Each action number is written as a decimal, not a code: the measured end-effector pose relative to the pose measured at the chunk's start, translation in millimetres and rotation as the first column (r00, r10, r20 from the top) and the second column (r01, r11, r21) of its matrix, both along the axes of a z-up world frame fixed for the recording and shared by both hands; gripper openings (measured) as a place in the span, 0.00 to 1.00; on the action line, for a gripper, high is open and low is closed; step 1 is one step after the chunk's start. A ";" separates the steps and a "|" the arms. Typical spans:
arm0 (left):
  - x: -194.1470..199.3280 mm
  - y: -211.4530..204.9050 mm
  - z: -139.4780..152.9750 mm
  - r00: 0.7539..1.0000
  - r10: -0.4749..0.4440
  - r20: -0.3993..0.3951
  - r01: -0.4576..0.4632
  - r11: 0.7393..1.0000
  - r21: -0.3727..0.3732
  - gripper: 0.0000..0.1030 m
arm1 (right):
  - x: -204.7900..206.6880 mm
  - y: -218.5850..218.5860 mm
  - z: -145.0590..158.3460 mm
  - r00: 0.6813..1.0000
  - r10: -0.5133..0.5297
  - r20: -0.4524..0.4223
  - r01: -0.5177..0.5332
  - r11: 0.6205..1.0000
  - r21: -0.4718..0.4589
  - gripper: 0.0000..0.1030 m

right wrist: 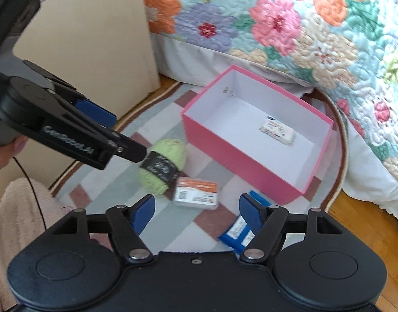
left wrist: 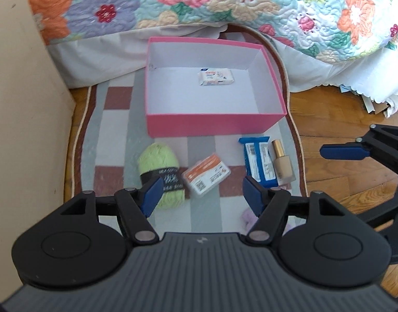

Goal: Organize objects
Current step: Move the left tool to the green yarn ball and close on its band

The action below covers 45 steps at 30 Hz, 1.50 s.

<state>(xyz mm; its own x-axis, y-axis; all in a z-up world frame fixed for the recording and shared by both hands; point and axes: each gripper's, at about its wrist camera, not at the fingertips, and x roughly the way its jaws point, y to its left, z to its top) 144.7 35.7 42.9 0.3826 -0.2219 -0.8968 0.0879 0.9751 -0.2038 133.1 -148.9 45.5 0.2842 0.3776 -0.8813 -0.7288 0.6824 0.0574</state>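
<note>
The left claw hangs wide open with nothing between its blue pads, poised above the checked rug just short of the loose items. Right ahead of its left pad lies a ball of pale green yarn wrapped in a black paper band with pale lettering, and beside that sits a small white and orange packet with a printed code on its label, tilted at an angle on the rug. Near the right pad lies a blue wrapped packet with white labels, and touching its right side a bottle of beige liquid with a gold cap, lying flat. Beyond them stands a pink box with a white inside, open on top, holding a single small white packet with red and blue print towards its far side. The right claw is also spread open and holds nothing, hovering over the rug with the blue packet partly under its right pad and the orange packet just ahead. Behind the box hangs a flowered quilt over a white bed skirt, a cream panel stands to the left, and wooden floor shows to the right of the rug.
</note>
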 end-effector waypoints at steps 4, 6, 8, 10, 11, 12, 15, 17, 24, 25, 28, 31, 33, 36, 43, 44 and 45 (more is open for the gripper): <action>-13.8 8.8 -1.5 1.000 0.021 -0.011 -0.021 1.000 -0.003 0.68 | -15.4 5.9 5.1 0.999 0.032 -0.008 -0.031 0.999 0.020 0.77; -19.5 12.0 -2.2 1.000 0.027 -0.013 -0.027 1.000 -0.006 0.69 | -23.1 9.4 5.7 0.999 0.046 -0.021 -0.045 0.998 0.032 0.78; -25.5 16.1 -3.6 0.999 0.031 -0.014 -0.031 0.999 -0.011 0.70 | -29.8 12.6 4.7 0.998 0.060 -0.030 -0.058 0.997 0.043 0.80; -29.9 20.5 -5.8 0.999 0.037 -0.016 -0.037 0.999 -0.012 0.71 | -35.9 17.7 1.9 0.996 0.075 -0.036 -0.073 0.996 0.048 0.80; -31.6 22.9 -7.2 0.999 0.040 -0.018 -0.040 0.999 -0.012 0.71 | -38.4 20.2 0.2 0.996 0.081 -0.041 -0.079 0.996 0.052 0.81; -33.0 25.5 -9.0 0.999 0.043 -0.020 -0.043 0.999 -0.014 0.71 | -40.9 22.3 -2.3 0.995 0.085 -0.047 -0.083 0.995 0.059 0.81; -36.6 32.6 -15.2 0.998 0.050 -0.028 -0.050 0.999 -0.020 0.71 | -45.2 25.1 -9.9 0.993 0.091 -0.079 -0.084 0.993 0.083 0.81; -37.6 37.3 -20.2 0.998 0.048 -0.029 -0.048 0.999 -0.022 0.71 | -46.8 27.1 -14.8 0.991 0.091 -0.095 -0.081 0.991 0.104 0.81; -31.2 50.4 -45.8 0.998 0.059 -0.009 -0.059 0.998 -0.012 0.75 | -40.1 40.7 -36.4 0.993 0.086 -0.076 -0.073 0.984 0.165 0.83; -28.2 51.0 -51.3 0.998 0.062 -0.013 -0.062 0.998 -0.005 0.75 | -37.6 43.8 -42.2 0.994 0.081 -0.069 -0.068 0.983 0.171 0.83; -17.8 52.8 -69.9 0.997 0.069 -0.027 -0.069 0.997 0.021 0.75 | -30.3 53.4 -61.4 0.996 0.073 -0.042 -0.065 0.983 0.169 0.83; -7.0 54.5 -89.6 0.996 0.080 -0.046 -0.078 0.997 0.029 0.76 | -23.7 60.8 -81.7 0.997 0.074 -0.036 -0.066 0.983 0.174 0.83; 0.6 56.0 -103.2 0.995 0.082 -0.060 -0.081 0.996 0.022 0.76 | -19.9 65.0 -94.6 0.997 0.070 -0.041 -0.062 0.982 0.180 0.83; 12.9 59.7 -123.1 0.992 0.093 -0.087 -0.093 0.996 0.009 0.78 | -16.2 72.7 -115.2 0.997 0.067 -0.043 -0.059 0.983 0.174 0.83; 33.2 68.4 -153.1 0.987 0.113 -0.118 -0.114 0.993 0.002 0.81 | -8.2 84.2 -151.3 0.999 0.021 -0.048 -0.013 0.988 0.156 0.83; 35.4 69.8 -157.2 0.986 0.118 -0.120 -0.119 0.993 -0.001 0.81 | -7.3 85.6 -155.2 0.999 0.015 -0.043 -0.008 0.988 0.157 0.83; 37.2 70.9 -161.2 0.985 0.123 -0.120 -0.125 0.992 -0.003 0.81 | -6.5 87.2 -159.1 0.999 0.013 -0.037 -0.007 0.988 0.157 0.84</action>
<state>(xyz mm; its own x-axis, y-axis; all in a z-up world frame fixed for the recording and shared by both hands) 181.9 106.6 -118.3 0.2980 -0.1892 -0.9356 -0.0591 0.9746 -0.2159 126.6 -61.7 -113.6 0.2474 0.5148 -0.8208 -0.7308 0.6554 0.1908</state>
